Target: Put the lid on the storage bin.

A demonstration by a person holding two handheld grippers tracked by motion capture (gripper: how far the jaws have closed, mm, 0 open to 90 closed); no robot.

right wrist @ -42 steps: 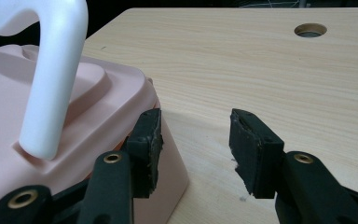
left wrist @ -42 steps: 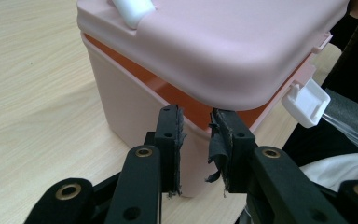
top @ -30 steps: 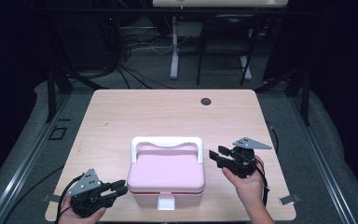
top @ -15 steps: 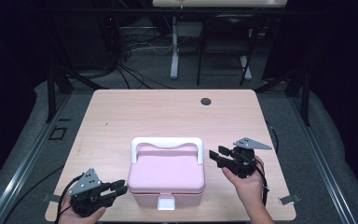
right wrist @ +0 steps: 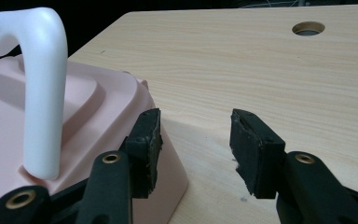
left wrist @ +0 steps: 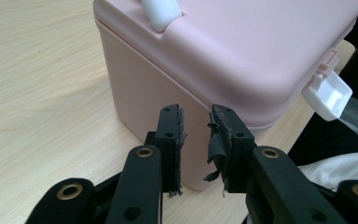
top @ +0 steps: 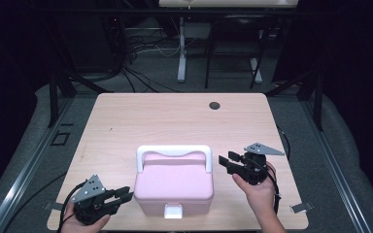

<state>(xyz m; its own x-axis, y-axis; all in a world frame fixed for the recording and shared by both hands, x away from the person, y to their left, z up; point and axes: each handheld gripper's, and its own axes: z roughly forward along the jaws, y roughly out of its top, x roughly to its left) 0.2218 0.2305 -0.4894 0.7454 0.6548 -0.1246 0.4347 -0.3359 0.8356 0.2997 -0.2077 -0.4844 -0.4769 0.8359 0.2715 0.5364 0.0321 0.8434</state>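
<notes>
A closed pink box [top: 174, 183] with a raised white handle [top: 173, 152] and a white front latch [top: 173, 210] stands on the wooden table [top: 175, 116] near its front edge. My left gripper [top: 125, 194] lies low at the box's left front corner, jaws open with a narrow gap, nothing between them; in the left gripper view the box [left wrist: 223, 51] fills the space just past my left gripper [left wrist: 196, 128]. My right gripper [top: 227, 161] hovers beside the box's right side, near the handle's end, jaws open and empty. In the right gripper view my right gripper [right wrist: 195, 133] sits next to the box's edge [right wrist: 135, 107].
A round cable hole [top: 214, 105] sits at the table's far right. Bare wood lies behind the box. Dark floor, cables and table legs [top: 181, 53] lie beyond the far edge. Metal brackets [top: 299, 208] stick out at the front corners.
</notes>
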